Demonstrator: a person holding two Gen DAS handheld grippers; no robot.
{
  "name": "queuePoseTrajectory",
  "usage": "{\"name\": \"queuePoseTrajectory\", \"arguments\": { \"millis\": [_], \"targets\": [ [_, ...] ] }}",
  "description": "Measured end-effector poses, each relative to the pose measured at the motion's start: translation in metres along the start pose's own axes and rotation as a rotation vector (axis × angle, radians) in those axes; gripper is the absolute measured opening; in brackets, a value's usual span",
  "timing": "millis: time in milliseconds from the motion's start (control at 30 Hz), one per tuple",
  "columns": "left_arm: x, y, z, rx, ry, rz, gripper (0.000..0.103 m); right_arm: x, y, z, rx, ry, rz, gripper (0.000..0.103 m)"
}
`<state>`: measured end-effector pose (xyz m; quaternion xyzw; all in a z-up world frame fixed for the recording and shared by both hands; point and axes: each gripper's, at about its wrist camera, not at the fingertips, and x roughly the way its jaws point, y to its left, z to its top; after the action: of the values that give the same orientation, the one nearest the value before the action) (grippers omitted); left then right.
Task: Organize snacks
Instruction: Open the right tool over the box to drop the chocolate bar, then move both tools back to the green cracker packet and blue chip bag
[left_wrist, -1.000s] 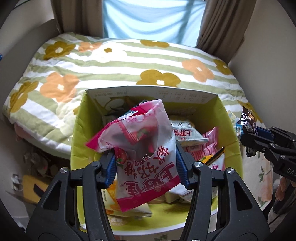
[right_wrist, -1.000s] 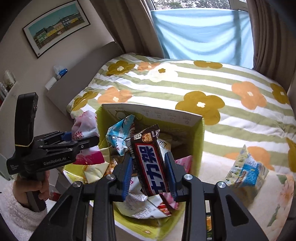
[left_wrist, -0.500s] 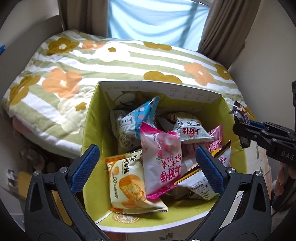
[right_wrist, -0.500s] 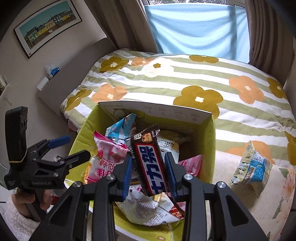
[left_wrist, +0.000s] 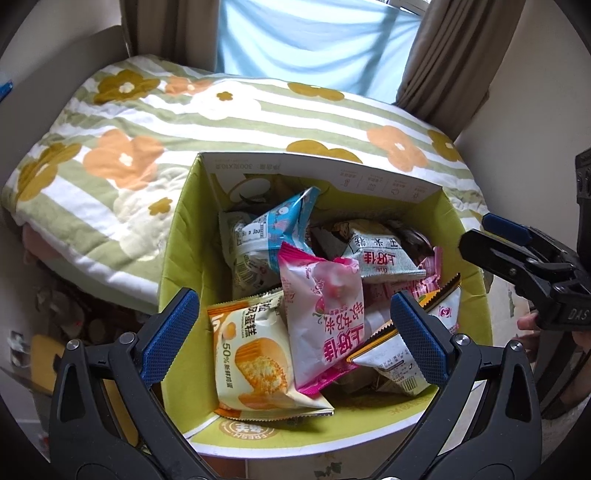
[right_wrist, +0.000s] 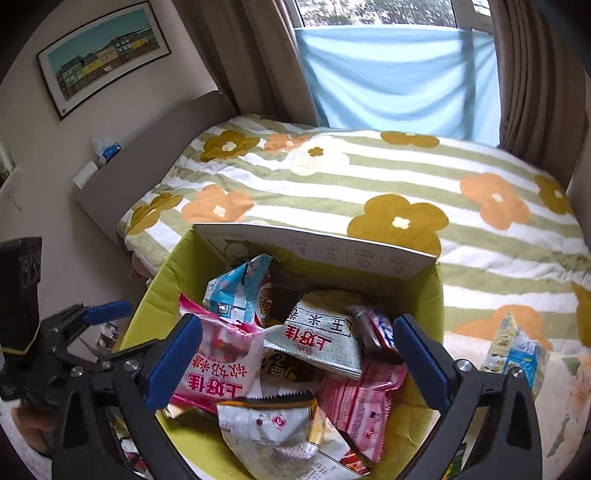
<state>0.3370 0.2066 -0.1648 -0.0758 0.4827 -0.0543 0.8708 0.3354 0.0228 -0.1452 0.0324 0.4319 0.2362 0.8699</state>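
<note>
Both grippers now stand spread wide and empty over the yellow-green box (left_wrist: 173, 258). The left gripper (left_wrist: 295, 334) released its pink packet (left_wrist: 325, 317) — lying mid-frame among the snacks. The right gripper (right_wrist: 297, 363) has just opened — its chocolate bar (right_wrist: 373, 330) rests inside, right of centre.

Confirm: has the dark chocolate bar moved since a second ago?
Yes. The chocolate bar dropped from the right gripper's just-opened jaws into the box, by its right wall.

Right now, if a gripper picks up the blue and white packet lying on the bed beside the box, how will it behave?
The blue and white packet looks puffy and creased, so it is probably light and will dent under the pads. Its film looks glossy, so it may slip. It lies on the soft quilt, which may sink when pressed.
</note>
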Motion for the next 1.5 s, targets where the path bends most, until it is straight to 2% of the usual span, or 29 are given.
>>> {"name": "queuePoseTrajectory", "arguments": {
  "millis": [133, 200, 533, 700, 833, 933, 1100, 1233, 1333, 1500],
  "targets": [
    [-0.002, -0.005, -0.003, 0.002, -0.005, -0.004, 0.103, -0.022, -0.011, -0.004, 0.04, -0.078, 0.034, 0.103],
    [-0.004, -0.01, -0.004, 0.013, -0.007, -0.004, 0.103, -0.031, -0.015, -0.005, 0.05, -0.086, 0.024, 0.103],
    [-0.015, -0.044, -0.008, 0.048, -0.027, -0.045, 0.103, -0.08, -0.055, -0.016, 0.104, -0.085, -0.103, 0.103],
    [-0.03, -0.069, -0.012, 0.057, -0.061, -0.034, 0.103, -0.112, -0.087, -0.021, 0.111, -0.107, -0.146, 0.103],
    [-0.036, -0.094, -0.021, 0.049, -0.075, -0.013, 0.103, -0.125, -0.124, -0.023, 0.123, -0.06, -0.157, 0.103],
    [-0.04, -0.12, -0.029, 0.031, -0.089, 0.021, 0.103, -0.132, -0.149, -0.026, 0.097, -0.035, -0.15, 0.103],
    [-0.044, -0.162, -0.041, -0.021, -0.11, 0.056, 0.103, -0.136, -0.177, -0.034, -0.042, 0.016, -0.139, 0.103],
    [-0.036, -0.199, -0.052, -0.018, -0.116, 0.142, 0.103, -0.135, -0.193, -0.043, -0.168, 0.017, -0.163, 0.103],
    [-0.03, -0.222, -0.063, -0.051, -0.117, 0.17, 0.103, -0.131, -0.204, -0.048, -0.235, 0.005, -0.117, 0.103],
    [-0.019, -0.258, -0.087, -0.11, -0.112, 0.201, 0.103, -0.119, -0.225, -0.054, -0.241, -0.024, 0.056, 0.103]
  ]
}}
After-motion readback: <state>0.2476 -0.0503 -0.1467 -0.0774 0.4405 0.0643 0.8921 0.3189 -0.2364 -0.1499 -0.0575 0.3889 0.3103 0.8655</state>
